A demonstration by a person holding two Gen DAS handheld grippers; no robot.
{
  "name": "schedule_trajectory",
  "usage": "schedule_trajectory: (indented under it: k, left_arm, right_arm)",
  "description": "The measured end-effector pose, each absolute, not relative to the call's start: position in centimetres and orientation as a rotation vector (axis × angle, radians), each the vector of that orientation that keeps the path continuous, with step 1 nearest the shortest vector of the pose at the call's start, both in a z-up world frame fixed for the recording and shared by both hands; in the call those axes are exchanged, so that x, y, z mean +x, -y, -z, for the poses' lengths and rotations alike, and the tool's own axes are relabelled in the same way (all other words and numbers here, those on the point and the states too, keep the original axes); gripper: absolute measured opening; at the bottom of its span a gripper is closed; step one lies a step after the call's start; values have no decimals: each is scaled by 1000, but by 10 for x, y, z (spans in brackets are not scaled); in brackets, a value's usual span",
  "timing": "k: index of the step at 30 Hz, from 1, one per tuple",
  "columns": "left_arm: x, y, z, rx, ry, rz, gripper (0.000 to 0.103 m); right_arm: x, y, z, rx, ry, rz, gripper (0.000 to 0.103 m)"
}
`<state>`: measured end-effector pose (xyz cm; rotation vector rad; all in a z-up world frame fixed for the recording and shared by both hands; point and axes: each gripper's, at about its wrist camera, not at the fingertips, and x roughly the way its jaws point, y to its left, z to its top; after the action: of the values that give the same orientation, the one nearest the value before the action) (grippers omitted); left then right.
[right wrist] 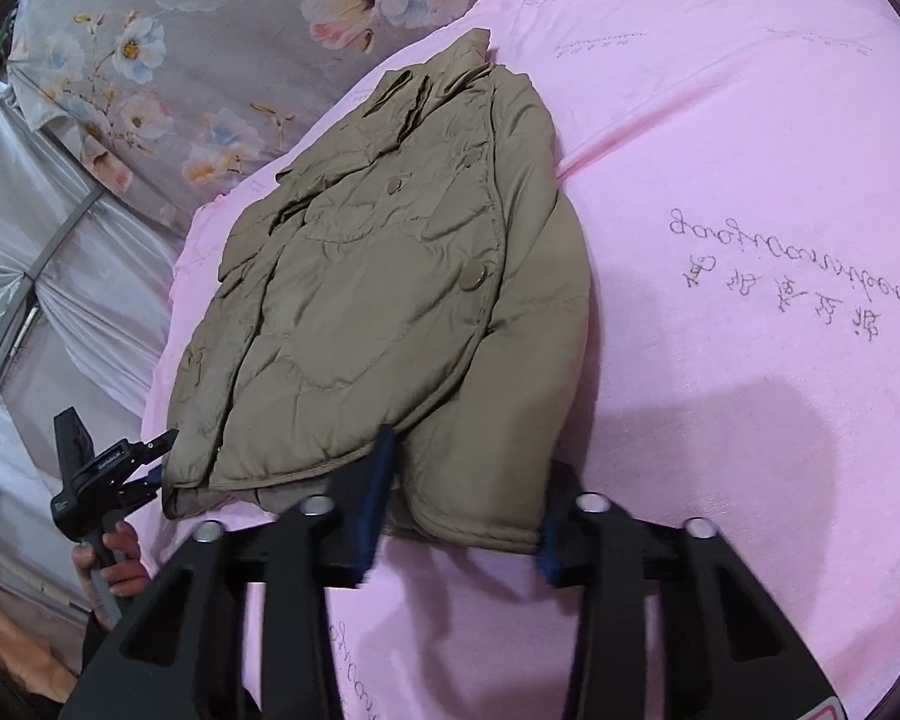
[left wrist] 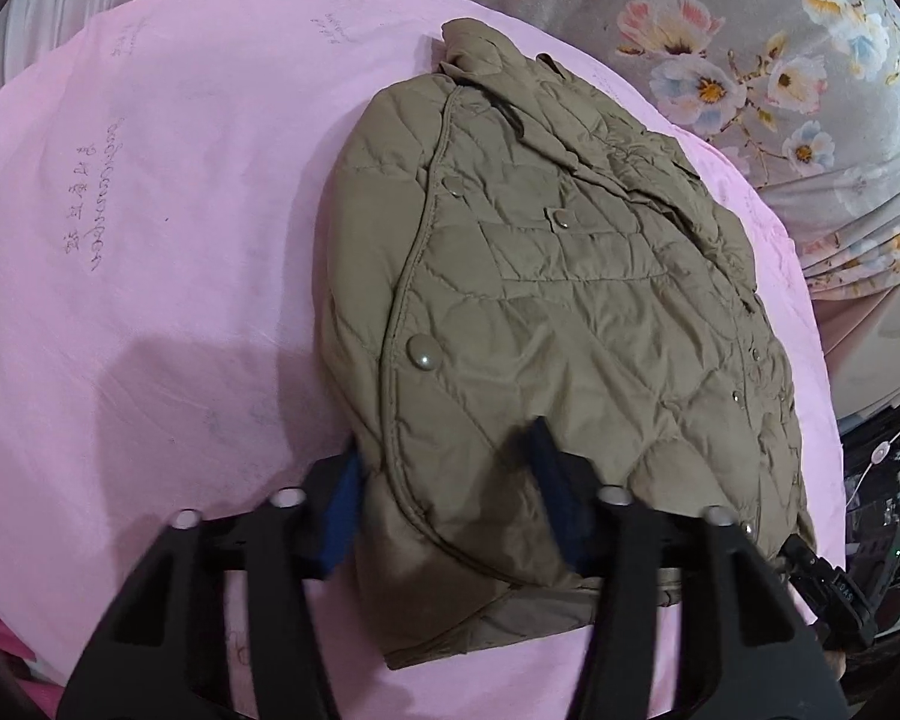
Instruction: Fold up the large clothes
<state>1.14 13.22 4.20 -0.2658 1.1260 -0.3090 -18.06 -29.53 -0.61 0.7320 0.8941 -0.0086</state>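
An olive quilted jacket (left wrist: 570, 300) with snap buttons lies flat on a pink sheet (left wrist: 150, 240), collar at the far end. In the left wrist view my left gripper (left wrist: 444, 489) has its blue pads pressed on the near hem beside the buttoned front edge. In the right wrist view the jacket (right wrist: 360, 300) shows again, and my right gripper (right wrist: 462, 498) is shut on the sleeve cuff at its near right corner. The left gripper (right wrist: 162, 456), held by a hand (right wrist: 114, 558), sits at the jacket's near left corner. The right gripper (left wrist: 792, 546) shows at the lower right hem.
The pink sheet (right wrist: 720, 180) carries faint handwriting and spreads wide beside the jacket. A grey floral bedspread (left wrist: 750, 60) lies past the collar. Silvery draped fabric (right wrist: 60, 240) hangs beyond the bed's edge, and dark clutter (left wrist: 888, 480) sits off the bed.
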Motion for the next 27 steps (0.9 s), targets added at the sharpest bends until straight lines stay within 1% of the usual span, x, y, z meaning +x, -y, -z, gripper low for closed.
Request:
schedule_trajectory:
  k: [1,2,3,4,5,8,13,19,22,24,27]
  left_arm:
    - [10,-133,-43,-263,-1126,309,27]
    - [9,-135,-46,-269,-1122,309,20]
    - [8,-137,-50,-278,-1118,310,17]
    - [6,-139,-53,-284,-1112,310,12]
    - [3,-141,-60,-290,-1099,312,10]
    - [-7,-144,-83,-281,-1060,321,7]
    - [-32,-156,-131,-263,-976,371,5]
    - [-74,-182,-198,-281,-842,424,5]
    - [-91,-194,-231,-297,-767,428,4]
    - [-99,-195,-256,-283,-700,417,1]
    - [-105,-195,-292,-228,-565,374,0]
  right_arm:
    - [-181,293,5,724,-889,9,17]
    - [-182,292,3,712,-883,14,14]
    - [-184,291,-1,699,-871,18,11]
    - [-187,290,-5,691,-852,19,11]
    - [-189,291,-10,686,-836,16,9]
    - [-202,291,-32,652,-762,1,8]
    - [-235,289,-80,548,-640,-64,7]
    - [-279,274,-151,443,-477,-158,7]
    - [-289,271,-184,419,-405,-162,7]
    - [-289,271,-202,414,-359,-148,7]
    - [-275,276,-217,431,-323,-139,7]
